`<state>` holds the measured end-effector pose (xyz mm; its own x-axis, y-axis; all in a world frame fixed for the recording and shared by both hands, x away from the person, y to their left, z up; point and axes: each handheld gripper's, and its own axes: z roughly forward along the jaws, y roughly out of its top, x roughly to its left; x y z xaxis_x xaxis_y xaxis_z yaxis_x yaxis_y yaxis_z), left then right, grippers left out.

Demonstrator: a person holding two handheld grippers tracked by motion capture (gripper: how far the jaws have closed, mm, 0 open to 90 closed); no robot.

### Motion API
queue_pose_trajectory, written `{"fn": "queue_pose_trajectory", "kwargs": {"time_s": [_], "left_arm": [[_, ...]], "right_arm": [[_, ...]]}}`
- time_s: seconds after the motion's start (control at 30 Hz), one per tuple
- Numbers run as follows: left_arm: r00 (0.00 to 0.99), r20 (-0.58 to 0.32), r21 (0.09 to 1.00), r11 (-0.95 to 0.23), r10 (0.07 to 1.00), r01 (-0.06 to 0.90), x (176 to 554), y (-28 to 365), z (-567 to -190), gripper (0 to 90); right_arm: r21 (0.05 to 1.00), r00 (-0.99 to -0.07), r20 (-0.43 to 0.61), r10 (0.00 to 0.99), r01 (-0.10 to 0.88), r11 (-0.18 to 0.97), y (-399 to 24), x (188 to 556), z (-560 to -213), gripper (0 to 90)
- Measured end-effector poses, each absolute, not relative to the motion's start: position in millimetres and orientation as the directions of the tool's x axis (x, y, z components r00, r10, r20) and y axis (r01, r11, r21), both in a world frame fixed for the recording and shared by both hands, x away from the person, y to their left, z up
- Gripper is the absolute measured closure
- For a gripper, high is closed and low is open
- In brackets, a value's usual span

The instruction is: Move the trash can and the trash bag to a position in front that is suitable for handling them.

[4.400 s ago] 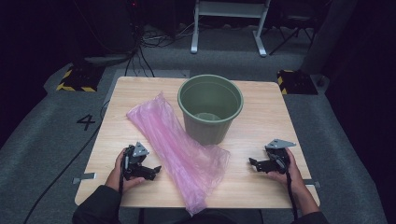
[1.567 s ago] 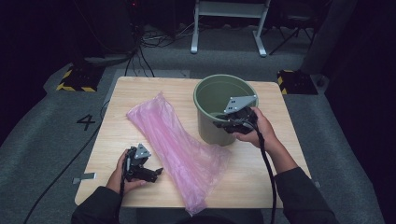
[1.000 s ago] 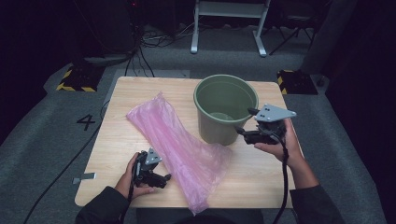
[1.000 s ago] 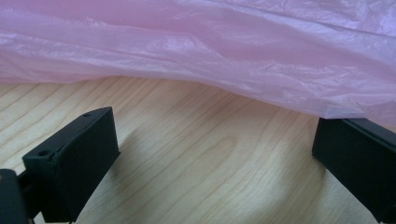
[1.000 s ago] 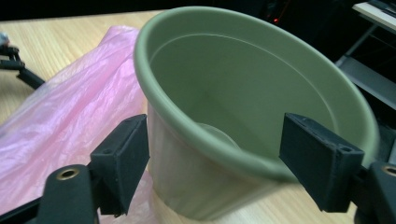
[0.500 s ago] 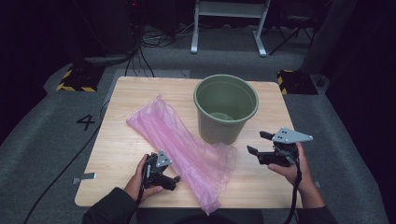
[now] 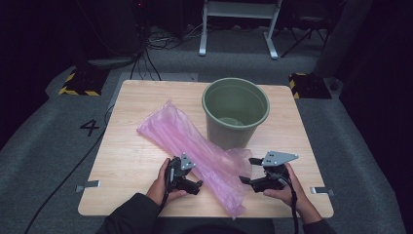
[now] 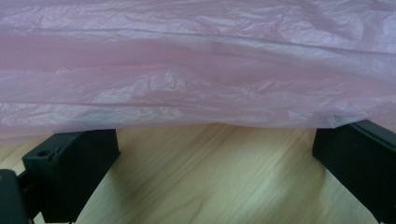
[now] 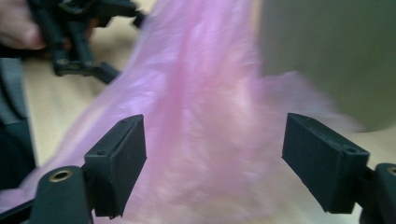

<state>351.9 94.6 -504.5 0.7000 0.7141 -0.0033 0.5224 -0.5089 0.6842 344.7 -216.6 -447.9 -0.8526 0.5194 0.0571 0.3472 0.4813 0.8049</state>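
A long pink plastic bag [image 7: 195, 146] lies slantwise across the wooden table [image 7: 141, 97], with its near end by the front edge. A green bucket [image 7: 235, 114] stands upright behind it at the right, empty. My left gripper [image 7: 198, 185] rests on the table at the bag's left edge and is open; in the left gripper view the bag [image 8: 196, 65] lies just past its jaws [image 8: 215, 135]. My right gripper [image 7: 247, 170] is low at the bag's right edge. Its jaws have just been opening and stand wide [image 9: 215, 126], the bag [image 9: 205, 93] ahead of them, unpressed.
The bucket's wall [image 9: 327, 51] rises close to the right of my right gripper. Bare wood lies at the table's left and far side. On the grey floor beyond are striped blocks [image 7: 78, 84], cables [image 7: 151, 44] and a metal stand [image 7: 238, 19].
The right hand has come down from beside the bucket to the table at the bag's right edge. The left gripper has slid right up to the bag.
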Motion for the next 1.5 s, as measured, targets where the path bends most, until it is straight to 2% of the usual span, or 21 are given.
{"fn": "queue_pose_trajectory", "kwargs": {"time_s": [0.3,0.53,0.73,0.77,0.8,0.87,0.93,1.0,1.17,1.33,1.5], "left_arm": [[0.691,-0.002,0.684,-0.503,0.723,0.529,359,77,-504,0.2],[0.703,-0.003,0.682,-0.513,0.711,0.521,360,80,-504,0.2],[0.658,0.020,0.664,-0.502,0.753,0.554,368,106,-501,1.6],[0.647,0.023,0.671,-0.492,0.762,0.555,370,111,-501,5.2],[0.622,0.021,0.683,-0.466,0.783,0.563,372,119,-500,5.2],[0.575,0.034,0.698,-0.431,0.818,0.572,376,131,-499,19.0],[0.551,0.040,0.704,-0.415,0.834,0.576,379,140,-497,17.4],[0.567,0.023,0.731,-0.401,0.823,0.552,379,146,-492,17.2],[0.610,0.033,0.798,-0.388,0.792,0.460,371,142,-474,17.5],[0.563,0.021,0.797,-0.354,0.826,0.490,378,123,-467,17.4],[0.524,0.003,0.808,-0.311,0.851,0.500,385,113,-464,17.4]], "right_arm": [[0.743,-0.874,0.041,0.484,0.351,0.570,-197,345,-475,22.3],[0.707,-0.863,-0.002,0.505,0.356,0.611,-205,355,-492,44.3],[0.723,-0.854,0.005,0.521,0.363,0.588,-217,363,-496,56.1],[0.724,-0.851,0.006,0.526,0.366,0.584,-218,363,-496,56.1],[0.724,-0.851,0.006,0.526,0.366,0.584,-218,363,-496,56.1],[0.727,-0.850,0.002,0.526,0.362,0.583,-218,363,-497,54.9],[0.727,-0.849,-0.007,0.529,0.359,0.586,-217,363,-497,50.7],[0.726,-0.847,-0.011,0.532,0.359,0.586,-216,363,-498,44.9],[0.727,-0.845,-0.010,0.535,0.361,0.584,-215,363,-498,42.6],[0.728,-0.857,-0.005,0.514,0.350,0.590,-208,359,-500,32.9],[0.729,-0.866,0.001,0.500,0.343,0.592,-201,355,-500,30.8]]}}
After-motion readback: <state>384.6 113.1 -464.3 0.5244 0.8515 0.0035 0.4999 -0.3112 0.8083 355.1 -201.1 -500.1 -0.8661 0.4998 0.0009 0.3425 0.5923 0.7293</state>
